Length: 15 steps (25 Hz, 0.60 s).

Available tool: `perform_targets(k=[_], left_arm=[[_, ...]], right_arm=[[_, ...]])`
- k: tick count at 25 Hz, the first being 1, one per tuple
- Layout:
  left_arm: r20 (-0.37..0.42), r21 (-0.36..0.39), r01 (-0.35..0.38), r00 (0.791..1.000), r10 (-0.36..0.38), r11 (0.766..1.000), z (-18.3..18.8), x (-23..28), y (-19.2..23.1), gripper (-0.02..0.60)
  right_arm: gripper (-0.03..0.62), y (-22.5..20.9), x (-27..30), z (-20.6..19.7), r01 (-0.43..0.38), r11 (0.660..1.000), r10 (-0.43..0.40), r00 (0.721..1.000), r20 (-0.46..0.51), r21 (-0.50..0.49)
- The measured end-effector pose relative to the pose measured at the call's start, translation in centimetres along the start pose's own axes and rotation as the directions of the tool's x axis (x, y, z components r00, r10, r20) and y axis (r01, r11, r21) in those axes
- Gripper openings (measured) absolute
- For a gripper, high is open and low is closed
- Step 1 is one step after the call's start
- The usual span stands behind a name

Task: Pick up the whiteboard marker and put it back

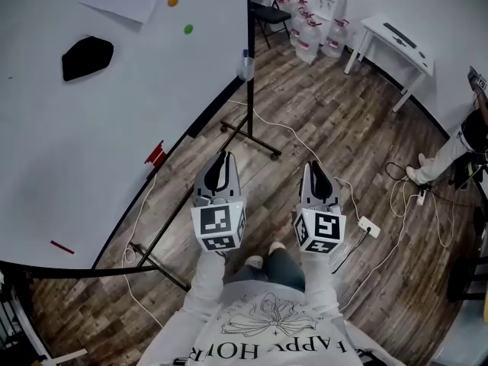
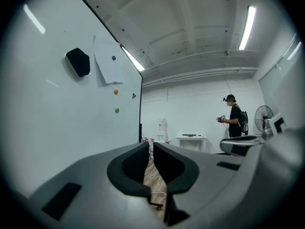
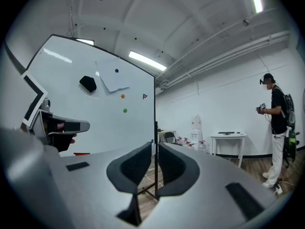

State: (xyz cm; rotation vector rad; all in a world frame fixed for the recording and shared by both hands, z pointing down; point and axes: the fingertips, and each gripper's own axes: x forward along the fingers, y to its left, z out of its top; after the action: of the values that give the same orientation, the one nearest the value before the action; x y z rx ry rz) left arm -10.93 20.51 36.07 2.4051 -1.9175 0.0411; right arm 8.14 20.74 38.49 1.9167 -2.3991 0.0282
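Left hand-held gripper [image 1: 222, 161], closed, near a red whiteboard marker [image 1: 155, 155].

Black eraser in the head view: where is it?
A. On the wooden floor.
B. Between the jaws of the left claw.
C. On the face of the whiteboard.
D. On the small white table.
C: the black eraser sits on the white face of the whiteboard, to the left of the orange dot and the green dot.

White table [image 1: 418, 56], water jugs [image 1: 309, 40] and a power strip [image 1: 368, 226] on wood floor [image 1: 328, 113]
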Motion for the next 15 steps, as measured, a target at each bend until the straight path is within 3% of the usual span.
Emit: perform_targets(k=[9, 12, 15], left_arm=[[-0.022, -0.016, -0.041, 0.999, 0.041, 0.999, -0.7, 9.1, 0.6, 0.011], [-0.018, -0.020, -0.058, 0.998, 0.058, 0.998, -0.9, 12.9, 0.5, 0.064], [-0.018, -0.015, -0.082, 0.997, 0.082, 0.997, -0.3, 17.2, -0.4, 0.067]], right_arm=[[0.026, -3.0, 9.4, -1.4, -0.062, 0.998, 0.062, 0.998, -0.032, 0.003], [0.025, -4.6, 13.2, -1.6, -0.088, 0.996, 0.088, 0.996, -0.024, 0.001], [0.025, -7.3, 17.1, -1.0, -0.109, 0.994, 0.109, 0.994, -0.019, -0.001]])
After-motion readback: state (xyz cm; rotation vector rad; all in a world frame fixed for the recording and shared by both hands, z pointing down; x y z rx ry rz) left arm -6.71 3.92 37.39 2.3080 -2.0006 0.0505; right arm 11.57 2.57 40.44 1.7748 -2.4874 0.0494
